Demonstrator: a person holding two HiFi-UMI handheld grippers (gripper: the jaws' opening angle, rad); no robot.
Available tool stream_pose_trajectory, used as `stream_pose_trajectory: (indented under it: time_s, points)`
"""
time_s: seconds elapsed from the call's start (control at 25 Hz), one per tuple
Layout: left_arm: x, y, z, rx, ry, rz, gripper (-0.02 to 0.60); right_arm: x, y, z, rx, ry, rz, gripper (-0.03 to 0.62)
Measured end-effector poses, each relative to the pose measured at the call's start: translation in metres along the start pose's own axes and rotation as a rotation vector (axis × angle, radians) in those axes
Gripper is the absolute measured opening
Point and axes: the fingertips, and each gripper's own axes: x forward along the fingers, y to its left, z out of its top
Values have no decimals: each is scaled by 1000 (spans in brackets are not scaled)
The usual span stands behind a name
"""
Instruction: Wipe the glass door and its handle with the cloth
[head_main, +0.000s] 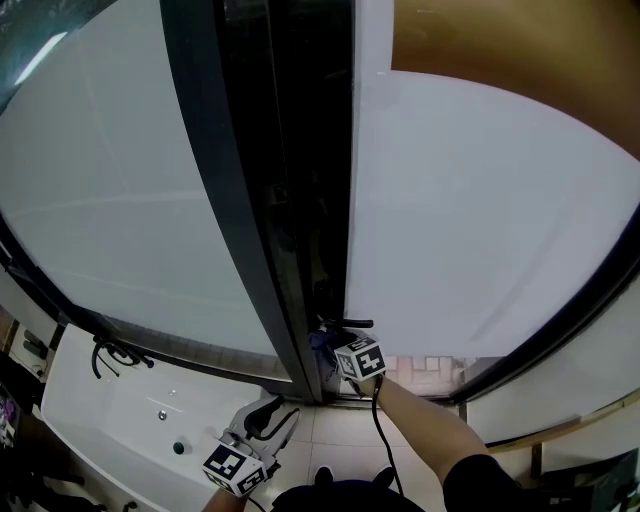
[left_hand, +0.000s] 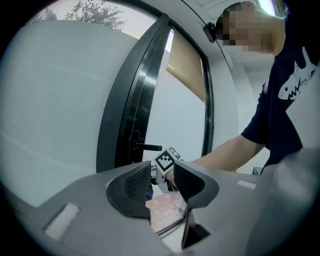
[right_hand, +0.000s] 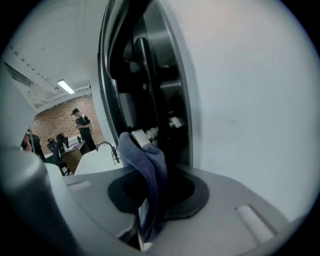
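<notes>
The glass door (head_main: 480, 220) stands in a dark frame (head_main: 290, 250), with a black lever handle (head_main: 347, 323) at its edge. My right gripper (head_main: 332, 348) is just below that handle, shut on a blue cloth (head_main: 322, 342). In the right gripper view the cloth (right_hand: 146, 165) sticks up from the shut jaws, close to the door's edge and its metal latch (right_hand: 150, 133). My left gripper (head_main: 272, 420) hangs low and apart from the door, open and empty. The left gripper view looks between open jaws at the handle (left_hand: 148, 147) and the right gripper's marker cube (left_hand: 166, 161).
A white basin (head_main: 140, 425) with a black tap (head_main: 108, 352) lies at the lower left. Pale floor tiles (head_main: 335, 435) run below the door. A brown blind (head_main: 500, 40) hangs at the upper right. People stand far off in a brick-walled room (right_hand: 80, 125).
</notes>
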Motion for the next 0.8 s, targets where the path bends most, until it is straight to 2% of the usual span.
stream_pose_trajectory:
  time_s: [0.16, 0.6, 0.72, 0.8]
  points:
    - [4, -1, 3, 5, 1, -7, 138, -13, -7, 6, 78, -61, -7, 67]
    - [21, -23, 3, 13, 3, -58, 138, -56, -37, 20, 102, -159, -64, 66]
    - [22, -25, 2, 15, -8, -68, 138, -68, -36, 11, 77, -140, -66, 65]
    - [22, -27, 4, 16, -7, -68, 138, -74, -21, 4, 5, -122, -46, 66]
